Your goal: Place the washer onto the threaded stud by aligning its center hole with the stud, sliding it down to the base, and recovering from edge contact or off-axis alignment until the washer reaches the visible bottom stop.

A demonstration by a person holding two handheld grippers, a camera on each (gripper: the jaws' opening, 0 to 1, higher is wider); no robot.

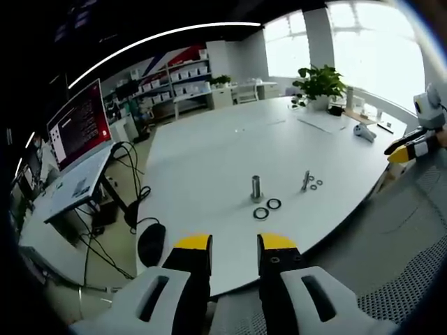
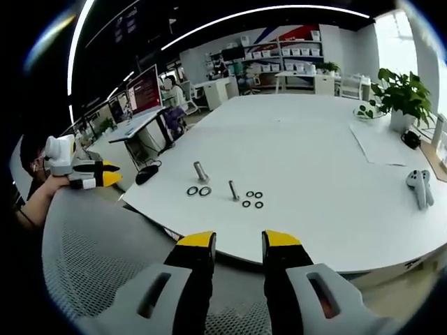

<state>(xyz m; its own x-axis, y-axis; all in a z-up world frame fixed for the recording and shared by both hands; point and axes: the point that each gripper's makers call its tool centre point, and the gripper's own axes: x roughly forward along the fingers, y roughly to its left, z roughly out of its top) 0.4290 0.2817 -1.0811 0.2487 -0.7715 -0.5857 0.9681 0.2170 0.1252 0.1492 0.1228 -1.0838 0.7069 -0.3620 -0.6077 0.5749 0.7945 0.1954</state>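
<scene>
Both my tongs, left [image 1: 234,246] and right [image 2: 239,243], hang parted and empty; washers [image 2: 198,191] lie beside the threaded stud [image 2: 234,190] on the tabletop [image 2: 314,167].

A large white table [image 1: 209,150] is taking up the middle of an open office. Bright windows [image 1: 363,38] are flooding the far side with daylight, and a potted plant [image 1: 319,84] is sitting on the table near them. Curved ceiling light strips [image 2: 265,10] are glowing overhead. A monitor [image 1: 80,122] is glowing red on a side desk [image 1: 73,185], cables [image 1: 133,188] trailing beneath. White shelves [image 2: 286,50] of boxes are lining the back wall.
</scene>
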